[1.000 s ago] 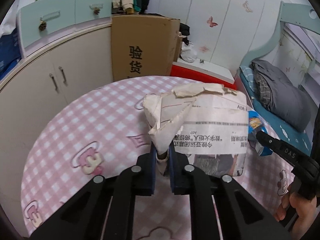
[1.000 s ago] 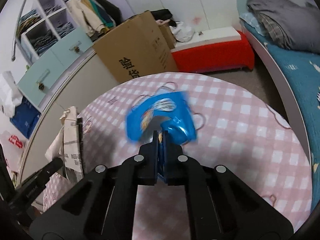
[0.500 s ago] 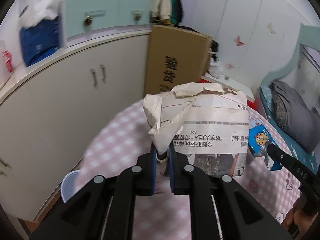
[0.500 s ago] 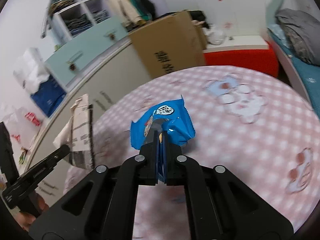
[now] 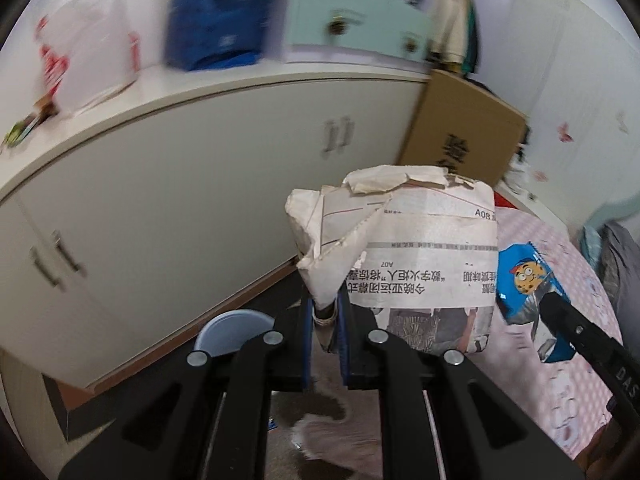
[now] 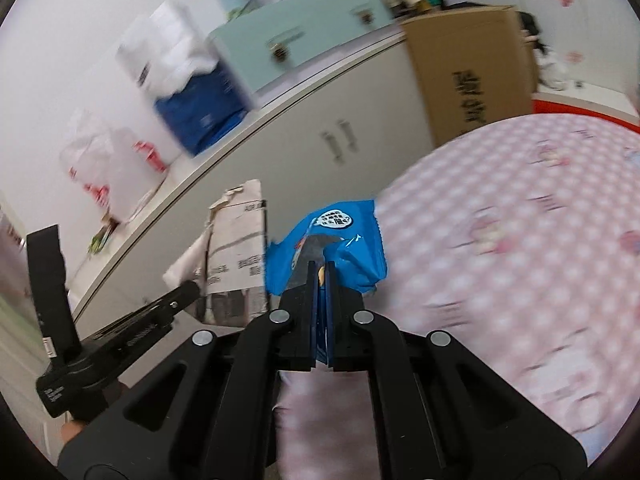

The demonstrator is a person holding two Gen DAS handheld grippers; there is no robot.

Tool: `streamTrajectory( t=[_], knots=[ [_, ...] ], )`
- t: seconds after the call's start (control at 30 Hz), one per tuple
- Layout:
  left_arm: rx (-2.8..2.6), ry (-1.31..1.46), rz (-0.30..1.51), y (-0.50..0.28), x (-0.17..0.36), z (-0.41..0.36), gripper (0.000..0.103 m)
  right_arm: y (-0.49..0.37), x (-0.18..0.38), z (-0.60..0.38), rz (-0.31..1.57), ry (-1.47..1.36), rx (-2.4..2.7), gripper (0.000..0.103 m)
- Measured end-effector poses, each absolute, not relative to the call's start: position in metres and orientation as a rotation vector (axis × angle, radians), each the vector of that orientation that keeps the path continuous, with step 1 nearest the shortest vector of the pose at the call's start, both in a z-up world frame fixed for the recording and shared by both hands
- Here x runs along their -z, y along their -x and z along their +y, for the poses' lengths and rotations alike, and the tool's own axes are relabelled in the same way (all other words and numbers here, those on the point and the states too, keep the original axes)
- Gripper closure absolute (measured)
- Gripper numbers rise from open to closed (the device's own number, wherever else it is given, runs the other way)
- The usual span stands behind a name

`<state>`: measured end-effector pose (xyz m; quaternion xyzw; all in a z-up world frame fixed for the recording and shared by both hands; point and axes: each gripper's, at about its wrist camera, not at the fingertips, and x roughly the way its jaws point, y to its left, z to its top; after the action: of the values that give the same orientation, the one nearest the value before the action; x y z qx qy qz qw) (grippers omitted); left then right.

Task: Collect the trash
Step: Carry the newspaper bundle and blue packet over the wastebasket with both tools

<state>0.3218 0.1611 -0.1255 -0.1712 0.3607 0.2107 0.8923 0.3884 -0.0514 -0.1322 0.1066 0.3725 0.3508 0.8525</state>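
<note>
My left gripper [image 5: 325, 308] is shut on a crumpled, folded newspaper [image 5: 408, 248], which stands up in front of the camera. The newspaper [image 6: 236, 256] also shows in the right wrist view, left of centre. My right gripper [image 6: 319, 270] is shut on a blue snack wrapper [image 6: 340, 252] with a cartoon cookie print. That wrapper [image 5: 524, 280] hangs just right of the newspaper in the left wrist view. Both grippers hover past the left edge of the pink checked table [image 6: 520, 260]. A pale blue bin [image 5: 232, 332] sits on the floor below my left gripper.
A long white cabinet [image 5: 180, 184] with handles runs behind, with bags [image 5: 92, 52] and a blue bundle [image 5: 216, 36] on top. A tall cardboard box [image 6: 472, 68] leans against it. A bed [image 5: 616, 264] lies far right. A hand [image 6: 74, 434] grips the left tool.
Both grippers swung left, off the pink table towards the white cabinet, still holding the newspaper and wrapper. The blue bin came into view below the left gripper.
</note>
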Motion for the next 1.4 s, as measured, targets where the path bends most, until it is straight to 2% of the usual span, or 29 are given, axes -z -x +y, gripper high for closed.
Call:
streamTrajectory(
  t=[0.27, 0.53, 0.73, 0.9, 1.0, 1.1, 1.17, 1.4],
  knots=[
    [-0.537, 0.451, 0.808, -0.286, 0.172, 0.25, 0.093, -0.368, 0.164, 0.049, 0.85, -0.156, -0.776, 0.1],
    [-0.654, 0.535, 0.913, -0.269, 0.235, 0.327, 0.093, -0.36, 0.211, 0.11, 0.925, -0.102, -0.766, 0.1],
    [-0.618, 0.58, 1.032, -0.283, 0.287, 0.345, 0.092, -0.364, 0.242, 0.14, 0.984, -0.073, -0.767, 0.1],
    [-0.572, 0.593, 1.079, -0.3, 0.31, 0.346, 0.089, -0.367, 0.258, 0.155, 1.008, -0.058, -0.761, 0.1],
    [-0.543, 0.615, 1.089, -0.304, 0.319, 0.35, 0.081, -0.37, 0.266, 0.161, 1.017, -0.058, -0.749, 0.1],
    [-0.521, 0.628, 1.088, -0.307, 0.325, 0.347, 0.065, -0.371, 0.273, 0.164, 1.025, -0.058, -0.738, 0.1],
    [-0.519, 0.624, 1.082, -0.307, 0.326, 0.346, 0.047, -0.371, 0.278, 0.167, 1.039, -0.059, -0.74, 0.1],
    [-0.509, 0.604, 1.083, -0.305, 0.324, 0.342, 0.04, -0.371, 0.285, 0.17, 1.056, -0.048, -0.749, 0.099]
  ],
)
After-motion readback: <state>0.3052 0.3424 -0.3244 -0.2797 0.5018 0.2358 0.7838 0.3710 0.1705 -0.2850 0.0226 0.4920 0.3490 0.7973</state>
